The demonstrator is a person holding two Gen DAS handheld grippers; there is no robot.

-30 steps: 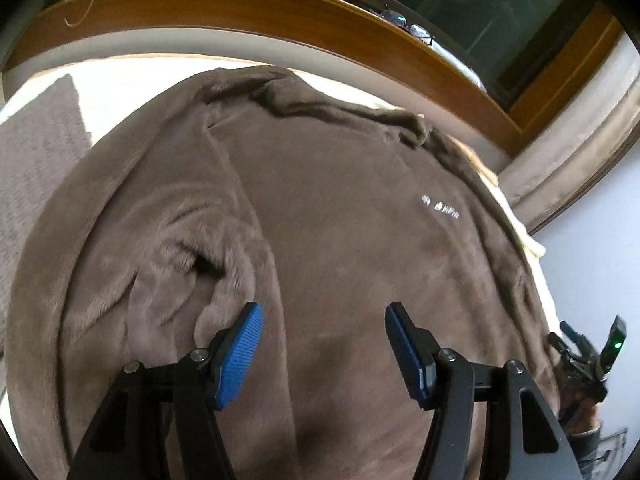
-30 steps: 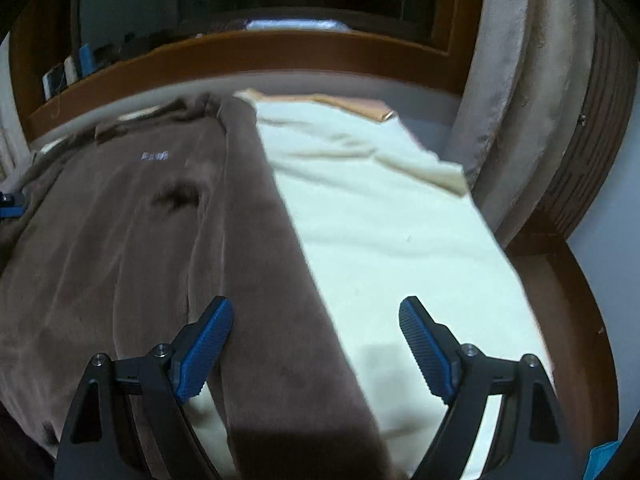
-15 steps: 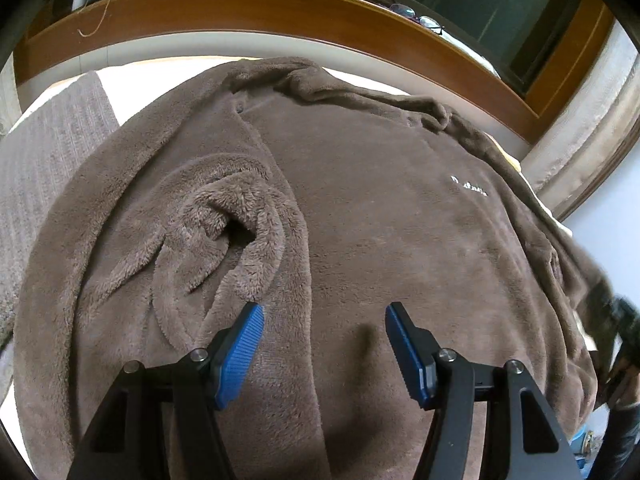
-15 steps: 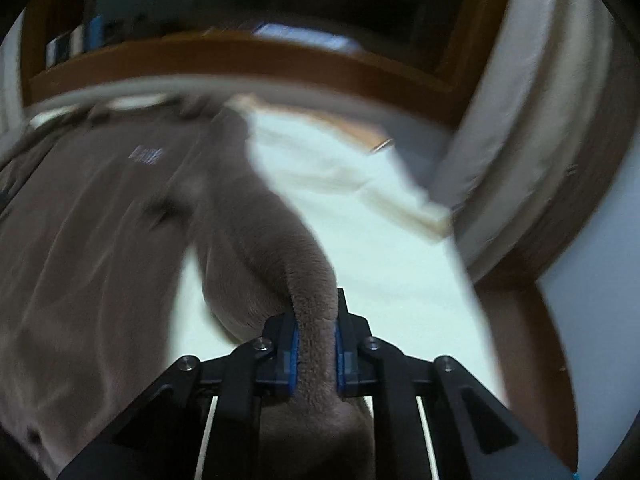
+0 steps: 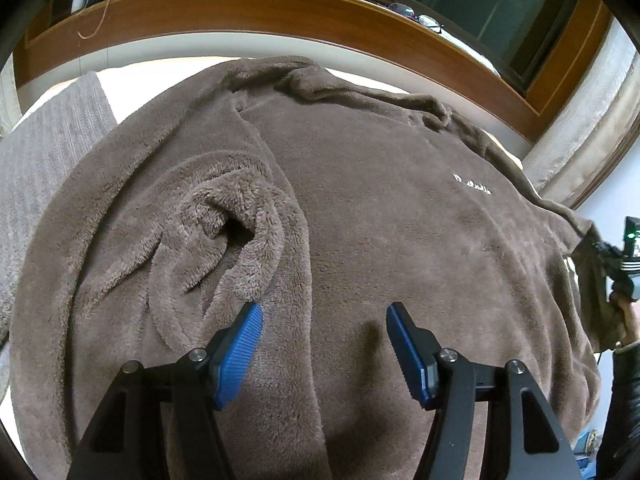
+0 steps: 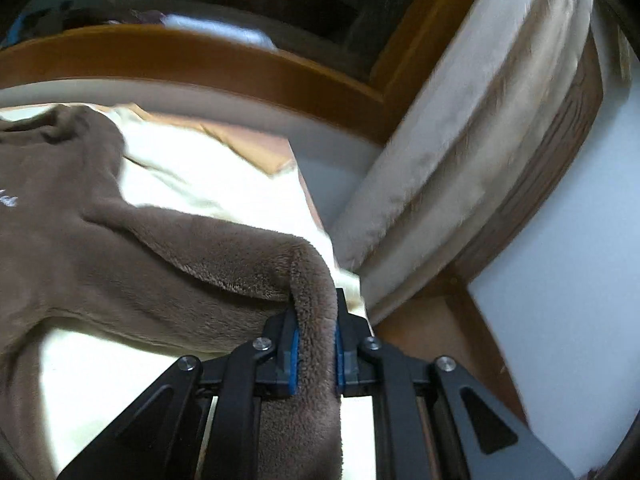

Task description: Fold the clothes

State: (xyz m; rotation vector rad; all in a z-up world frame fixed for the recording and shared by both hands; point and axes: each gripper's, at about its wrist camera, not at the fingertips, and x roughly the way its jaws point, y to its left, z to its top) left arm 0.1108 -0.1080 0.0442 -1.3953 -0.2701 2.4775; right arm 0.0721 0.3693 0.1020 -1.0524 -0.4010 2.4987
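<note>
A brown fleece sweater point(image 5: 360, 208) with small white chest lettering lies spread front up on a cream bed sheet point(image 6: 208, 176). Its left sleeve point(image 5: 224, 240) is folded in over the body with the cuff bunched. My left gripper point(image 5: 324, 344) hovers open over the lower body of the sweater, nothing between its blue pads. My right gripper point(image 6: 316, 344) is shut on the sweater's right sleeve point(image 6: 312, 280), lifted off the sheet and stretched out from the shoulder. In the left wrist view the right gripper point(image 5: 624, 256) appears at the far right edge, holding that sleeve.
A wooden headboard ledge point(image 5: 280, 12) curves along the far side, with glasses point(image 5: 416, 16) on it. A grey knitted cloth point(image 5: 48, 144) lies left of the sweater. A beige curtain point(image 6: 480, 132) and wooden frame stand at the bed's right corner.
My right gripper closed on the right sleeve and lifted it off the sheet, pulling it outward. The left gripper stayed open and drew back a little over the sweater.
</note>
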